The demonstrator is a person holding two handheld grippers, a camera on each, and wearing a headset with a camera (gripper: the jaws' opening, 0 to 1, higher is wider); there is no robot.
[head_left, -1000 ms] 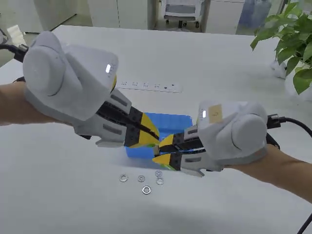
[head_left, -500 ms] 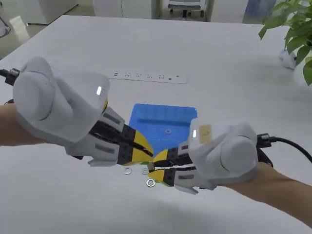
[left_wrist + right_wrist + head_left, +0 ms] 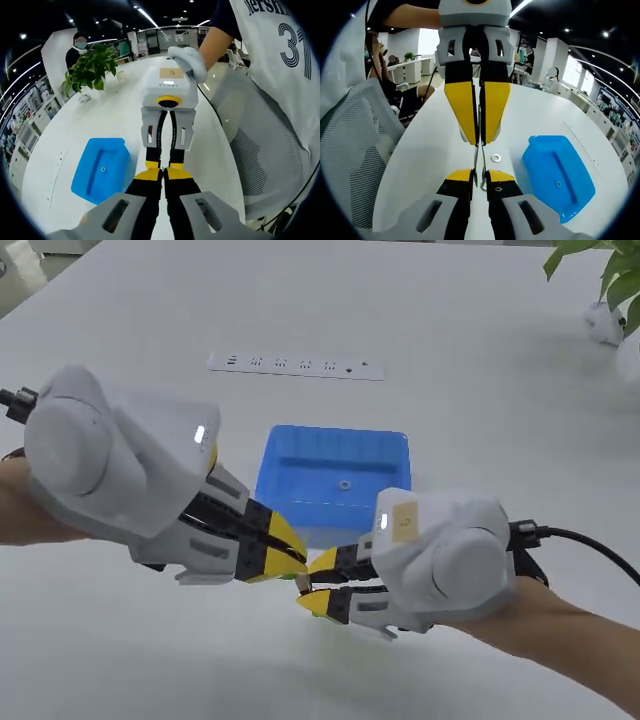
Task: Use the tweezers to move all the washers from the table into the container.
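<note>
My left gripper [image 3: 295,558] and right gripper [image 3: 312,585] meet tip to tip just in front of the blue container [image 3: 330,432]. In the right gripper view, thin metal tweezers [image 3: 479,155] run out from between the left gripper's [image 3: 479,137] shut yellow jaws. Their lower end lies between my right gripper's [image 3: 479,177] jaws, which stand close together on it. One washer [image 3: 495,158] lies on the white table beside the tweezers. Another washer [image 3: 344,484] lies inside the container. In the head view the grippers hide the table beneath their tips.
A white power strip [image 3: 295,365] lies beyond the container. A potted plant [image 3: 610,280] stands at the far right corner. The right gripper's cable [image 3: 580,545] trails to the right. A mesh chair [image 3: 350,150] stands by the table's near edge.
Both grippers have dropped toward the table in front of the container and closed in tip to tip, now covering the loose washers seen earlier. The head camera has tilted down.
</note>
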